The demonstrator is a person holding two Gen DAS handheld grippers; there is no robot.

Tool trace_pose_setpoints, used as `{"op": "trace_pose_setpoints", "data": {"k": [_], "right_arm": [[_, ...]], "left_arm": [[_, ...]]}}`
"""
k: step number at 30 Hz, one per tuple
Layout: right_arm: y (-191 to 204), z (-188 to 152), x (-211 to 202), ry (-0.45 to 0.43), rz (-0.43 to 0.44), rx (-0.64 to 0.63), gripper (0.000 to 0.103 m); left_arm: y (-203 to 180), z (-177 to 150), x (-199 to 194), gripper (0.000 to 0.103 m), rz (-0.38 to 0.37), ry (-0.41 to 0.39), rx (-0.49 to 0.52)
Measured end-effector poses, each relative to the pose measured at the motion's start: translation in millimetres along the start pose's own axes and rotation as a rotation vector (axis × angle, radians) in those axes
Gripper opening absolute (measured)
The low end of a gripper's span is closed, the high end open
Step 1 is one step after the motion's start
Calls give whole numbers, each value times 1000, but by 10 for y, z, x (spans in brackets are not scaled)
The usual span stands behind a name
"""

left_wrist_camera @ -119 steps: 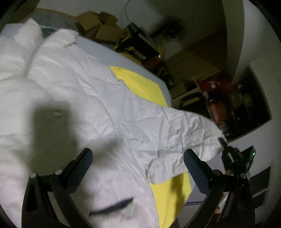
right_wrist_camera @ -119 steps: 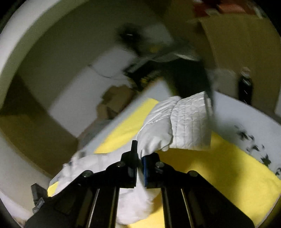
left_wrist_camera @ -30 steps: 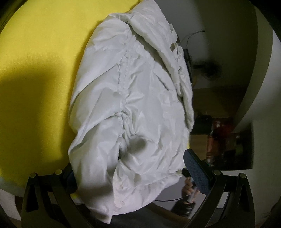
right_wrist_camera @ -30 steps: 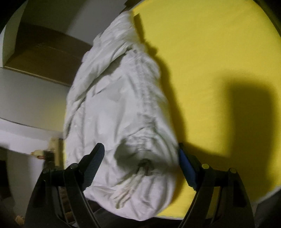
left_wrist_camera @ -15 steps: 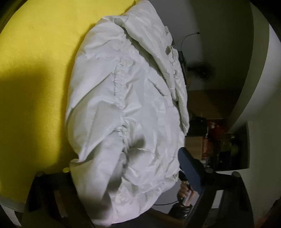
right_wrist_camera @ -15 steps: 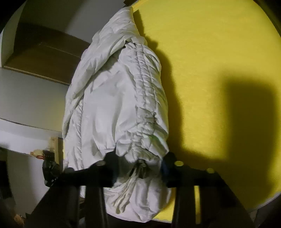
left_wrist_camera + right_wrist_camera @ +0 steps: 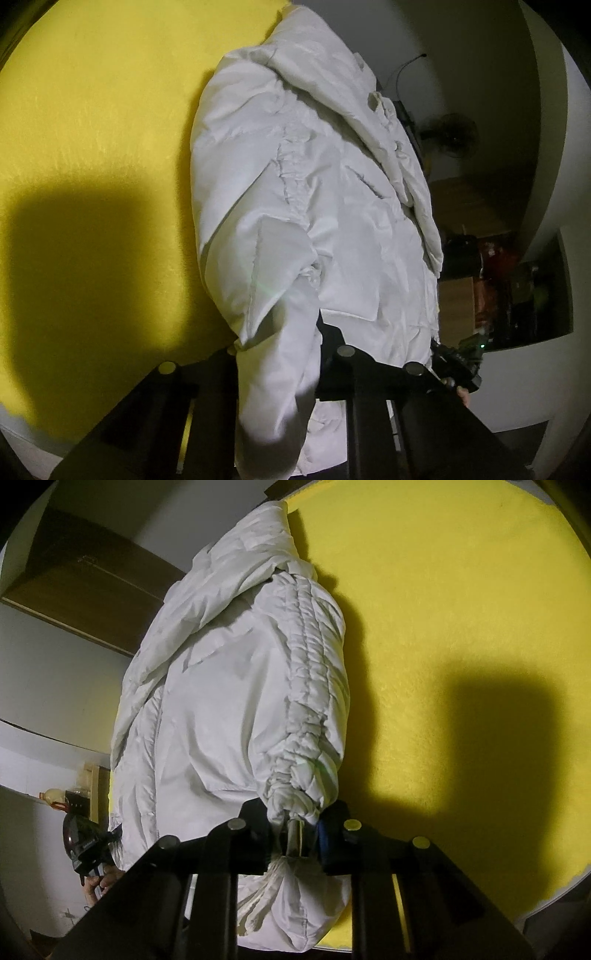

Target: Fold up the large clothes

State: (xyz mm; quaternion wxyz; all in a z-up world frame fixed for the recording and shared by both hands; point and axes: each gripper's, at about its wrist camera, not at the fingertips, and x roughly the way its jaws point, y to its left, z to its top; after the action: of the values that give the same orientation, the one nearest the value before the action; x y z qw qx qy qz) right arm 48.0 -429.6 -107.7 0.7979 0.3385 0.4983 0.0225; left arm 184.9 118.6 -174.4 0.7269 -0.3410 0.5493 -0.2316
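A dim room with a wall fan and cluttered shelves surrounds a yellow mat [image 7: 96, 155], laid out as the folding surface. The white puffer jacket [image 7: 332, 206] lies bunched along its near edge. The left gripper [image 7: 280, 354] and right gripper [image 7: 295, 830] are each closing on a near corner, fabric pinched between the jaws, likely to lift both ends evenly.

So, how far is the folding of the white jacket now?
Done: the jacket lies gathered into a long bundle on the yellow cover, sleeves no longer spread out. In hand: the left tongs and the right tongs are both closing on its near edge, cloth pinched between them. Left: probably one more fold to make it compact, then smoothing.
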Motion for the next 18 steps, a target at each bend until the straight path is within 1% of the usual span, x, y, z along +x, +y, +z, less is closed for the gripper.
{"op": "trace_pose_setpoints", "data": {"k": [2,4,5,6,7,9,13,15,18], "right_arm": [[31,-12,-35,-14,2,-14,16],[70,-23,-109,-40,20,-29,15],[95,-28,-154,-46,43,-40,14],[93,-26,-197,-49,81,-30,14],[73,-20,-233,-41,138,-6,14],[52,-19,-305,-37,200,19,14],[22,-53,-351,-17,227,36,14],[6,-61,-402,-21,249,40,14],[26,-30,-506,-29,269,39,13]], "left_arm": [[-43,-12,-41,12,6,-12,17],[-87,-27,-111,11,-5,-26,31],[-118,-36,-179,11,-28,-38,33],[-124,-39,-230,11,-49,-41,29],[-139,-44,-286,11,-74,-41,22],[-180,-58,-398,11,-107,-43,30],[-142,-106,-458,11,-117,-30,23],[-116,-117,-487,11,-120,-27,15],[-128,-137,-554,11,-145,-20,11]]}}
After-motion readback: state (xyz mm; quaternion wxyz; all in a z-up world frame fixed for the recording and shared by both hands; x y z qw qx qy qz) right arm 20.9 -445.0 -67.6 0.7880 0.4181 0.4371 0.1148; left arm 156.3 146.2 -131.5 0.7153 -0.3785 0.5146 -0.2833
